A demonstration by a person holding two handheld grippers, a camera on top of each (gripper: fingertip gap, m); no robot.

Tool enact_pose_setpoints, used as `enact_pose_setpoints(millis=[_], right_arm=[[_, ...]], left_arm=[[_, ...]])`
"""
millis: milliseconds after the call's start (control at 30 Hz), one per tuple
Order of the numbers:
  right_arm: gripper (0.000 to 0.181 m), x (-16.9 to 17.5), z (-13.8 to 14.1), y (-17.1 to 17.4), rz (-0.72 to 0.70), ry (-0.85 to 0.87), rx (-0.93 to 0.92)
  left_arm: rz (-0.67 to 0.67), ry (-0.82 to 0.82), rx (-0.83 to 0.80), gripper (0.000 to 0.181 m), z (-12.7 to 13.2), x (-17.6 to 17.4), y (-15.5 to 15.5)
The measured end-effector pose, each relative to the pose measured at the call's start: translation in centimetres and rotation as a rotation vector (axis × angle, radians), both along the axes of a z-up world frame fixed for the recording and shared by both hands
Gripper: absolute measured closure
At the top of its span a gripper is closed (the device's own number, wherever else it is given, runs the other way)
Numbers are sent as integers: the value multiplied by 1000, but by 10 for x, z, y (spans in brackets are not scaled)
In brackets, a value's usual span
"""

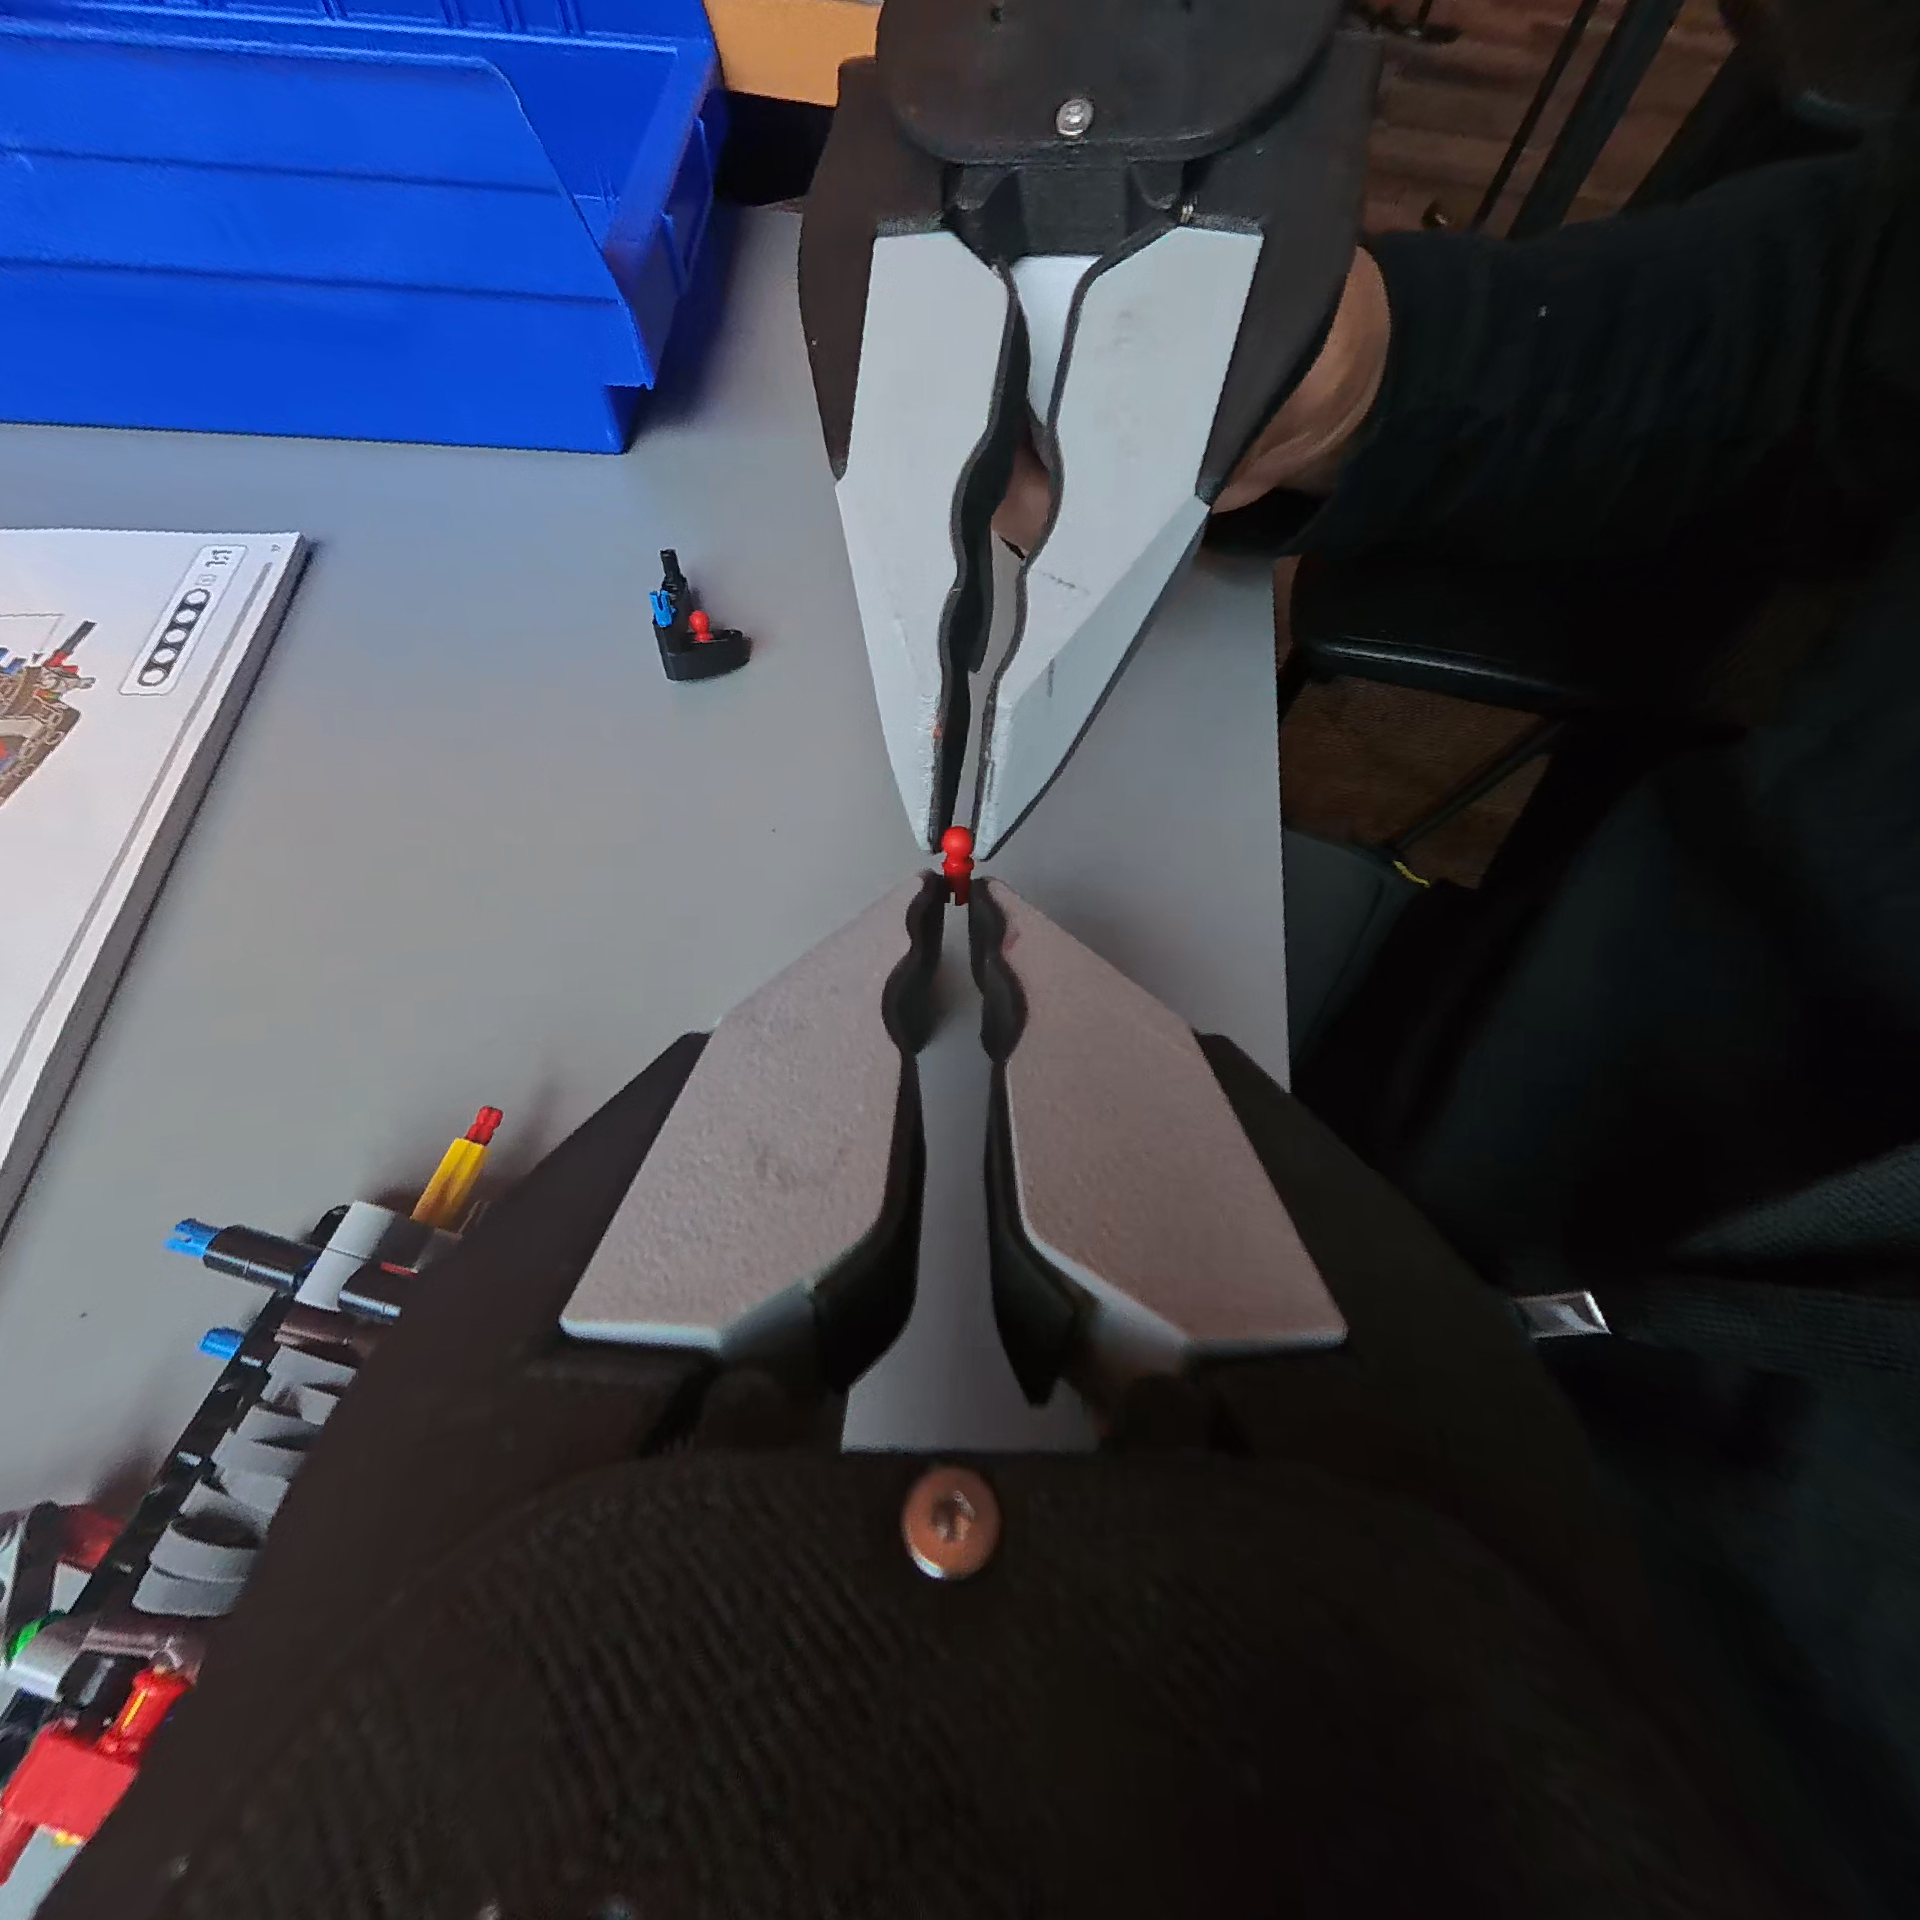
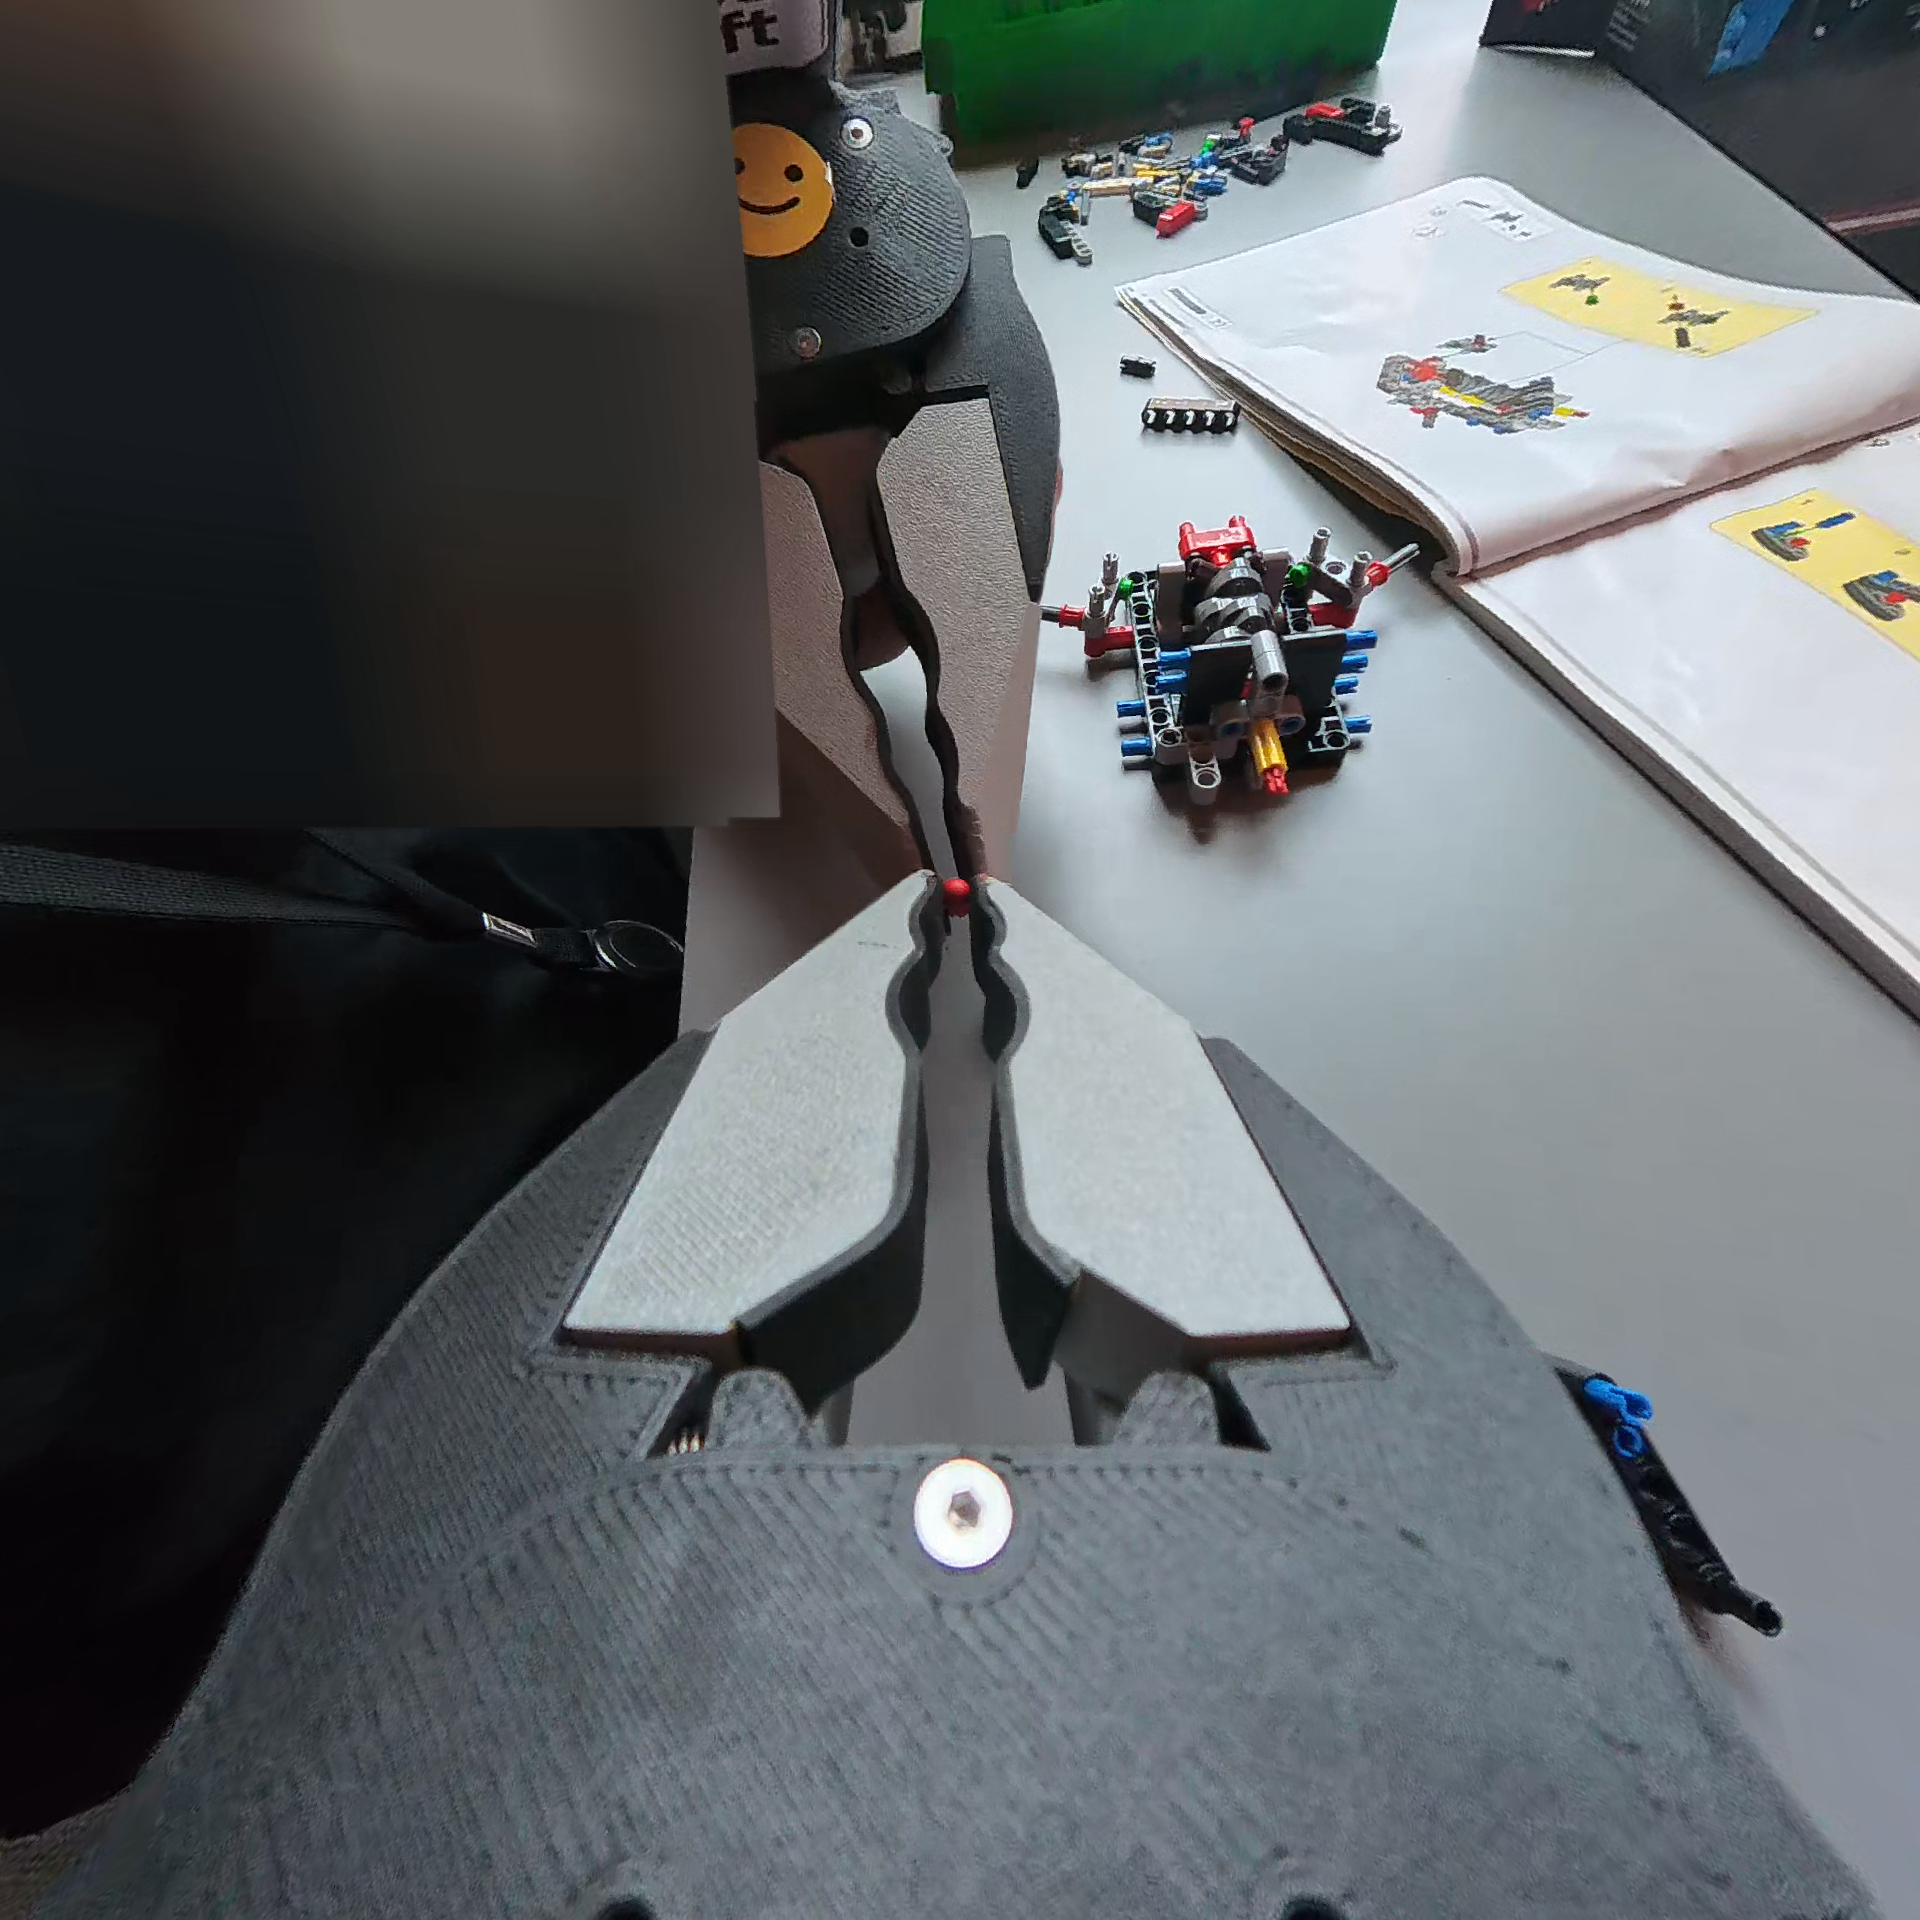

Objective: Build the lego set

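**A work desk in an office or lab**

A plain grey desk [image 2: 1403, 1039] is seen. Plastic storage bins, one blue [image 1: 312, 208] and one green [image 2: 1143, 52], are placed on it beside an open instruction booklet [image 2: 1558, 416] and loose building pieces [image 2: 1174, 177].

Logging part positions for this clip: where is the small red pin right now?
The red pin sits pinched between the tips of the left gripper and the right gripper, which meet nose to nose above the grey table.
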State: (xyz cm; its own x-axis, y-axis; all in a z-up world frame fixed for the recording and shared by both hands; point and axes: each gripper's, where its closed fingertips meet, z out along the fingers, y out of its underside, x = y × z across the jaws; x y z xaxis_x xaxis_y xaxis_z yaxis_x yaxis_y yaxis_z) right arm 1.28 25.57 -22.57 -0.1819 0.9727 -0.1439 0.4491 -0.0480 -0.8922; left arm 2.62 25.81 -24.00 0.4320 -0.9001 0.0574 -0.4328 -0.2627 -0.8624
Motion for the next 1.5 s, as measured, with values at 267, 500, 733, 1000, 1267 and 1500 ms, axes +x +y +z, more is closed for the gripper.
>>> enact_pose_setpoints(millis=[267, 500, 733, 1000, 1267, 1500], right_arm=[[180, 0, -4, -3, 19, -33, 112], [181, 2, -14, 4, -12, -85, 127], [181, 3, -31, 11, -3, -132, 88], [181, 0, -39, 11, 21, -124, 30], [181, -3, -45, 6, 48, -149, 66], [181, -4, -49, 5, 64, -164, 107]], left_arm=[[-17, -15, -62, 179, -4, 2, -4], [14, 65, -51, 157, -10, -11, -1], [6, 191, -41, 144, -38, -19, 6], [-48, 238, -54, 167, -51, -12, 7], [-66, 224, -74, 168, -52, -13, 7], [-69, 223, -74, 168, -52, -13, 6]])
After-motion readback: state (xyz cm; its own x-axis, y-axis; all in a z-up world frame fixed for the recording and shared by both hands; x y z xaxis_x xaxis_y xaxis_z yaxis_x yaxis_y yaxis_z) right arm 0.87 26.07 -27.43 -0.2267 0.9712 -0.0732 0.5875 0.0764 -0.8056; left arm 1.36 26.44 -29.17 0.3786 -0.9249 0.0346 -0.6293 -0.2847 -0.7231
